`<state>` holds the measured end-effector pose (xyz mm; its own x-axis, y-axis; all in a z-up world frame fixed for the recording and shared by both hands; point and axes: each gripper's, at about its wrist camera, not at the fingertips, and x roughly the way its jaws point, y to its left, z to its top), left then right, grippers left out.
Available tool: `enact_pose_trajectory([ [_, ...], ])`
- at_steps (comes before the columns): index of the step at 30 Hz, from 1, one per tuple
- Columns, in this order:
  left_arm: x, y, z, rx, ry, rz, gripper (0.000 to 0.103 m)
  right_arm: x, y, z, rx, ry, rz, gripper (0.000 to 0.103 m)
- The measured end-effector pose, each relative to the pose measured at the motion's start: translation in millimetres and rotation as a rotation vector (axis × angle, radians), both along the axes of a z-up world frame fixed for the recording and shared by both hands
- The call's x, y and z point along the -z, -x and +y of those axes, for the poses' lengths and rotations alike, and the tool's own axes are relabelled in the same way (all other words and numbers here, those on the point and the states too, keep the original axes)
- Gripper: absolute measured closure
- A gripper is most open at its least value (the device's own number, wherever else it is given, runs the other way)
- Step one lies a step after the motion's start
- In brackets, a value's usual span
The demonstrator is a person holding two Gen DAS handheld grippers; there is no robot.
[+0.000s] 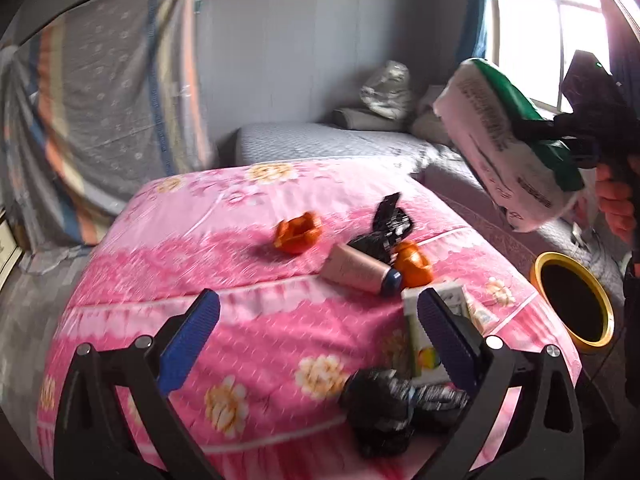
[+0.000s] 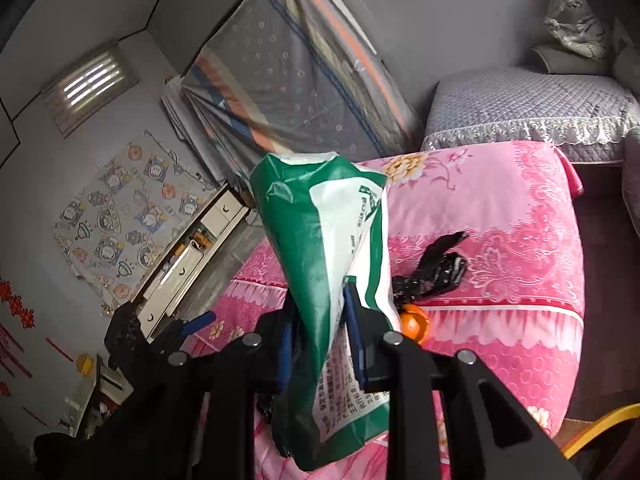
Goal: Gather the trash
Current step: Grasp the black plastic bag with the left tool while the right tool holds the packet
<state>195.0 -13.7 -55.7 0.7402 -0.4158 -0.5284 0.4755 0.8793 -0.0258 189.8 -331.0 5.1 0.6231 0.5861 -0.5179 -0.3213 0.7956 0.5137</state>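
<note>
Right gripper [image 2: 320, 344] clamped on crumpled green-and-white plastic bag [image 2: 332, 248], lifted off pink floral quilt [image 1: 240, 240] for yellow-rimmed round bin [image 1: 572, 300]; left gripper [image 1: 316, 320] spread wide, empty, presumably ready for more litter

left wrist: above, near pink bedspread [image 1: 240, 240] | right wrist: same bedspread, tilted

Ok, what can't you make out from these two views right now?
- Bin contents: left view, interior dark.
- Carton: left view, left gripper finger covers part.
- Green-and-white bag print: blurred in both views.
- Orange peel: right view, bag and right gripper hide most.
</note>
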Motion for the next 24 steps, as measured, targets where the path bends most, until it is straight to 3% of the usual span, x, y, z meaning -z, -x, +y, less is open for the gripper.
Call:
enact_pose_trajectory([
  [6,-2.8,-71.5,-78.0,0.127,-0.089,0.055,0.008,16.5,49.2,-54.5,0.094,-0.075,-0.005,0.081],
  [14,31.8,-150.0,-173.1,0.223,-0.224,0.153,0.010,42.7,92.3,-83.3,0.129,-0.126,0.012,0.081],
  [16,45.6,-163.1,-192.3,0.231,-0.276,0.184,0.017,48.3,100.7,-89.1,0.134,-0.144,0.017,0.081],
  [18,60.4,-171.8,-207.1,0.252,-0.315,0.227,0.030,51.8,104.9,-94.1,0.136,-0.153,0.018,0.081],
  [22,79.6,-185.3,-219.3,0.244,-0.366,0.258,0.039,59.5,115.8,-105.7,0.154,-0.182,0.018,0.081],
  [24,83.0,-190.0,-220.1,0.239,-0.366,0.275,0.069,61.5,116.9,-109.9,0.162,-0.187,0.020,0.081],
])
